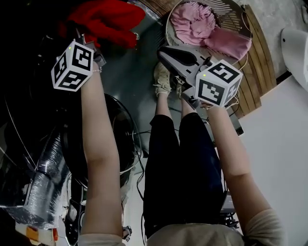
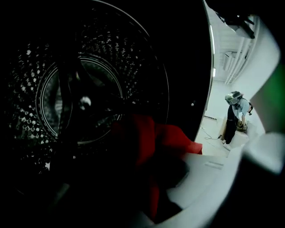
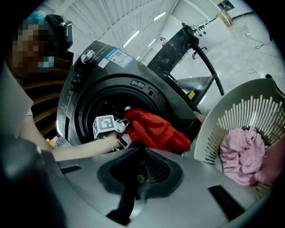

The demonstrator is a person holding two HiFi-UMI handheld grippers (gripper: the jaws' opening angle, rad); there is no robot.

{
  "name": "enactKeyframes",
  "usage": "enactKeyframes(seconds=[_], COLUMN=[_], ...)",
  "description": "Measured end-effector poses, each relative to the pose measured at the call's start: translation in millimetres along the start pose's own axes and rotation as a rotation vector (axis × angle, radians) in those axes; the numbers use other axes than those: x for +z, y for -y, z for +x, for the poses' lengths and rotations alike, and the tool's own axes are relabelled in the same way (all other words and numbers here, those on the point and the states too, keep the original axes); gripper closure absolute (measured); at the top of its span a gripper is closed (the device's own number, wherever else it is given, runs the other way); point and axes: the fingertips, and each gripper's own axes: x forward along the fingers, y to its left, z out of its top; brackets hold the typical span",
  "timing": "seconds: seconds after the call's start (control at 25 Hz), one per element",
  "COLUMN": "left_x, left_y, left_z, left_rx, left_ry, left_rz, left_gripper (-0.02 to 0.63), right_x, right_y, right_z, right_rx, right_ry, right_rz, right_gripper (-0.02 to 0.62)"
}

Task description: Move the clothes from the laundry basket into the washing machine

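— Underfoot, beneath both grippers?
— Smooth grey floor (image 1: 129,72). Brown wooden planks (image 1: 257,72) past the rim of the laundry basket (image 1: 230,13), just ahead of the right gripper (image 1: 163,54). Bright white room beyond, with strip lights overhead.
— And the left gripper (image 1: 90,45)?
— Clamped on a crumpled red garment (image 1: 108,19), soft and folded, at the mouth of the washing machine (image 3: 147,80). Straight ahead of it, a perforated steel drum (image 2: 31,89), round and dark.
— The right one?
— Pinched together, holding nothing. Off to its right, the basket's pale plastic wall, curved and slotted. Inside, a rumpled pink garment (image 3: 238,153), heaped loosely.
— The machine's shell?
— Dark grey and glossy, with a rounded ring about the door opening.
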Motion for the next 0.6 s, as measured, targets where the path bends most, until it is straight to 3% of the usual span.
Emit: enactKeyframes(seconds=[0.12,0.2,0.24,0.32,0.4,0.6], left_x=[10.5,0.4,-7.6,-19.7,-26.5,-30.4], left_y=[-1.0,-3.6,-6.9,-19.1,-31.7,-40.5], left_z=[15.2,28.7,35.0,40.4,38.4,10.0], left_rx=[0.020,0.029,0.034,0.064,0.090,0.130], left_ry=[0.024,0.012,-0.002,-0.020,-0.039,-0.096], left_rz=[0.023,-0.017,-0.057,-0.155,-0.231,-0.263], left_gripper=[0.506,0.485,0.453,0.318,0.265,0.244], right_x=[-15.2,-22.9,-25.9,-31.2,-34.9,-37.3], right_y=[2.5,3.4,3.3,1.5,-1.2,-6.7], right_z=[-0.2,-1.4,-1.6,-1.4,-1.2,-4.9], right_rx=[0.000,-0.003,-0.003,0.000,0.007,0.009], right_ry=[-0.023,-0.029,-0.032,-0.040,-0.049,-0.057], right_rz=[0.027,0.037,0.041,0.045,0.048,0.045], right_gripper=[0.561,0.561,0.561,0.561,0.561,0.561])
